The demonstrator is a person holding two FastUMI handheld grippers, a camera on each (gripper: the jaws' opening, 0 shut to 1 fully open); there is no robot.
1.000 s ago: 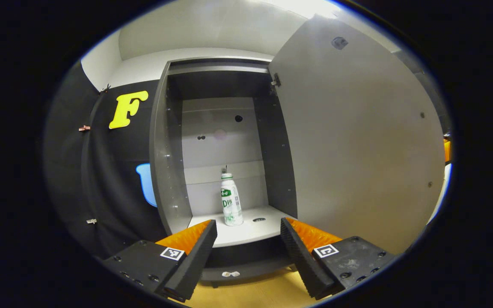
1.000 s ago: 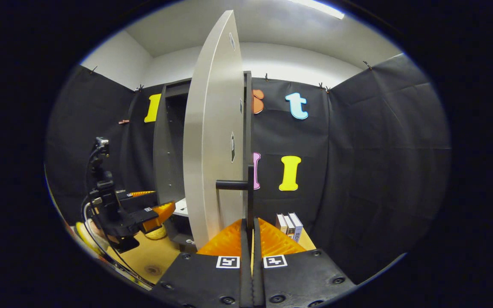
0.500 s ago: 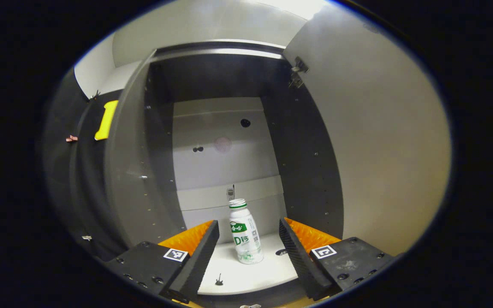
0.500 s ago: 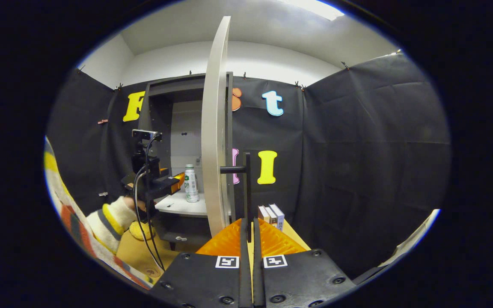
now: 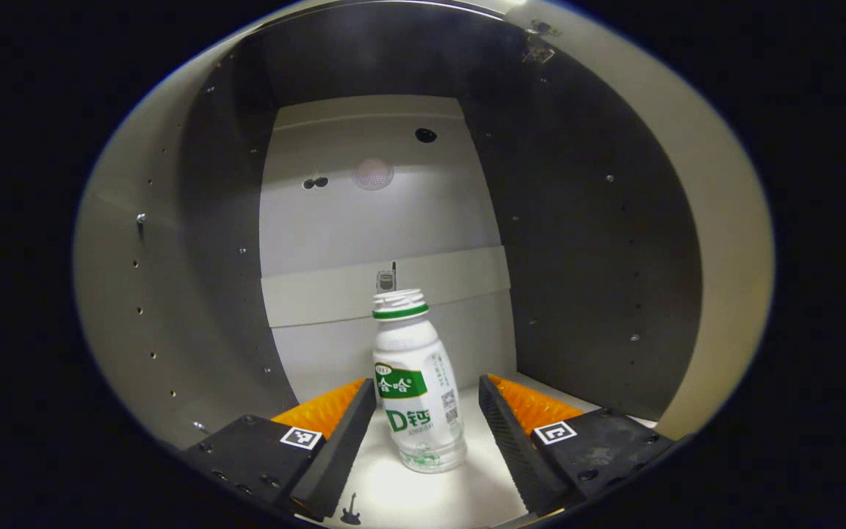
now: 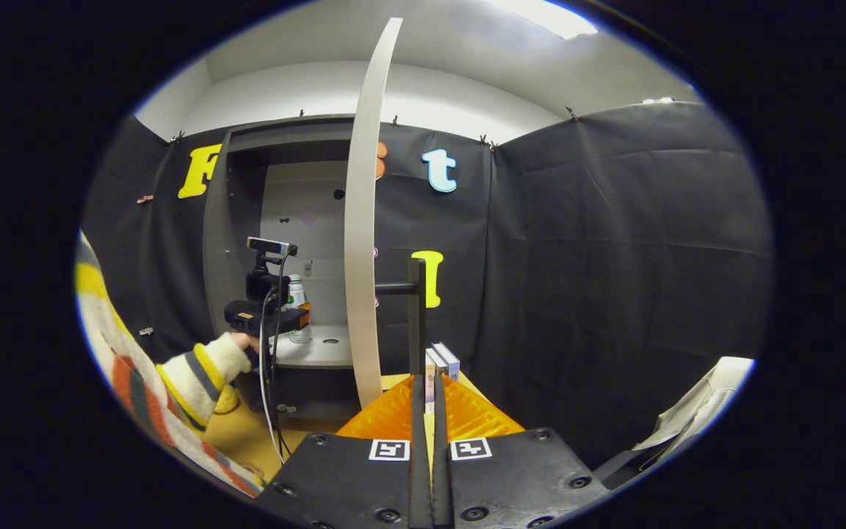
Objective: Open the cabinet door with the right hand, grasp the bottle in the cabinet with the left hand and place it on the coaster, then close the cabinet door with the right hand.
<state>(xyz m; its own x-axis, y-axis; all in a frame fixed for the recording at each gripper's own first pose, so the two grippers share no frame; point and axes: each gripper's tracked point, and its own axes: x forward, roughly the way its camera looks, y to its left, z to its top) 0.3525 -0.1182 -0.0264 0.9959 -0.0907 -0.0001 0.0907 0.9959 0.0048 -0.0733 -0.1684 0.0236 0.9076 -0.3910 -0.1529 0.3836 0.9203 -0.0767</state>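
Note:
A white bottle (image 5: 417, 386) with a green label stands upright on the pale shelf (image 5: 423, 499) inside the cabinet. My left gripper (image 5: 427, 389) is open, with a finger on either side of the bottle's lower half and a gap on each side. In the right gripper view the same bottle (image 6: 295, 289) stands just beyond the left gripper (image 6: 270, 317), which a hand in a striped sleeve (image 6: 184, 378) holds. My right gripper (image 6: 427, 400) is shut on the black bar handle (image 6: 416, 316) of the grey cabinet door (image 6: 360, 242), which stands wide open, edge-on to this view.
The cabinet's dark side walls (image 5: 584, 242) and pale back panel (image 5: 379, 220) close in around the left gripper. Small boxes (image 6: 443, 360) stand on the wooden table (image 6: 247, 441) behind the door. A yellow round thing (image 6: 229, 401) lies under the sleeve. White cloth (image 6: 702, 411) lies at the far right.
The left gripper has moved forward into the cabinet until its open fingers flank the bottle. The right gripper has swung the door wider while staying on the handle.

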